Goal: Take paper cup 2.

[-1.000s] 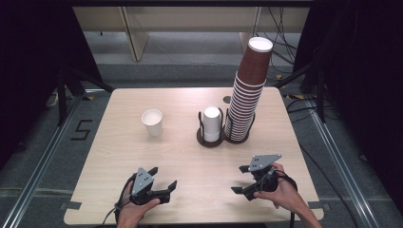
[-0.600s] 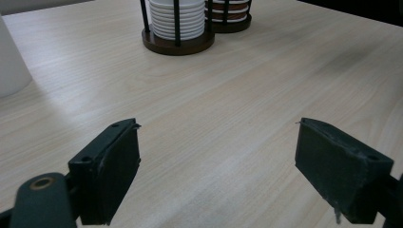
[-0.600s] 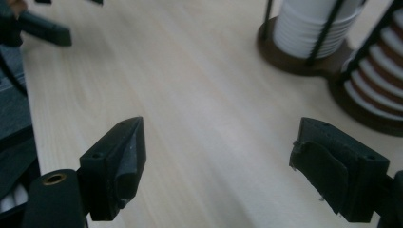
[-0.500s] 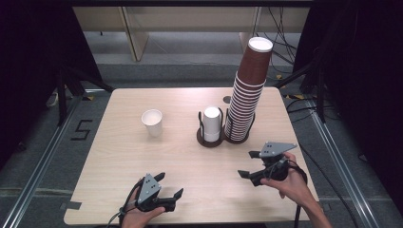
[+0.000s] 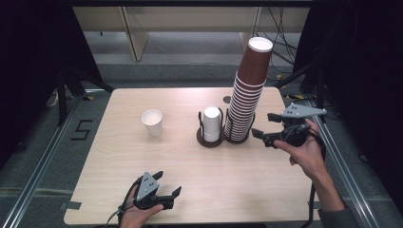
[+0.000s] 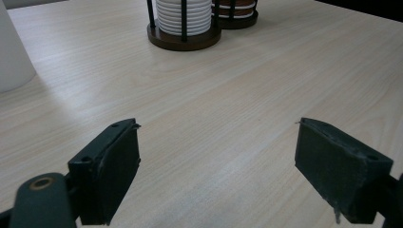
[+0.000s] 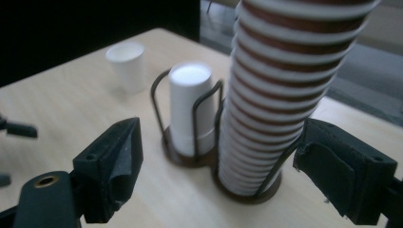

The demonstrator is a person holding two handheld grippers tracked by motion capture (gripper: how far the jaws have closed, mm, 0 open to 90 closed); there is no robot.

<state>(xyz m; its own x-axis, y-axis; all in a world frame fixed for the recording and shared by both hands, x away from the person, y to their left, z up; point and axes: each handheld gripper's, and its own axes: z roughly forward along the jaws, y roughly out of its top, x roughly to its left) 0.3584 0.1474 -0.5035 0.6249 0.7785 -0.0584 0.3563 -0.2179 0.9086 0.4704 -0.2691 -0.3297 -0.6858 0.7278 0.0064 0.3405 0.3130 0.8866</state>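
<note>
Barely begun: my right gripper [image 5: 263,135], jaws spread, sits just right of the brown stack [image 5: 247,95] at frame centre-right, nothing gripped; my left gripper [image 5: 167,190] idles spread, bottom centre-left.

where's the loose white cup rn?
In the high view the loose white cup stands upright on the table's left half, apart from and left of the short white cup stack in its wire holder.
</note>
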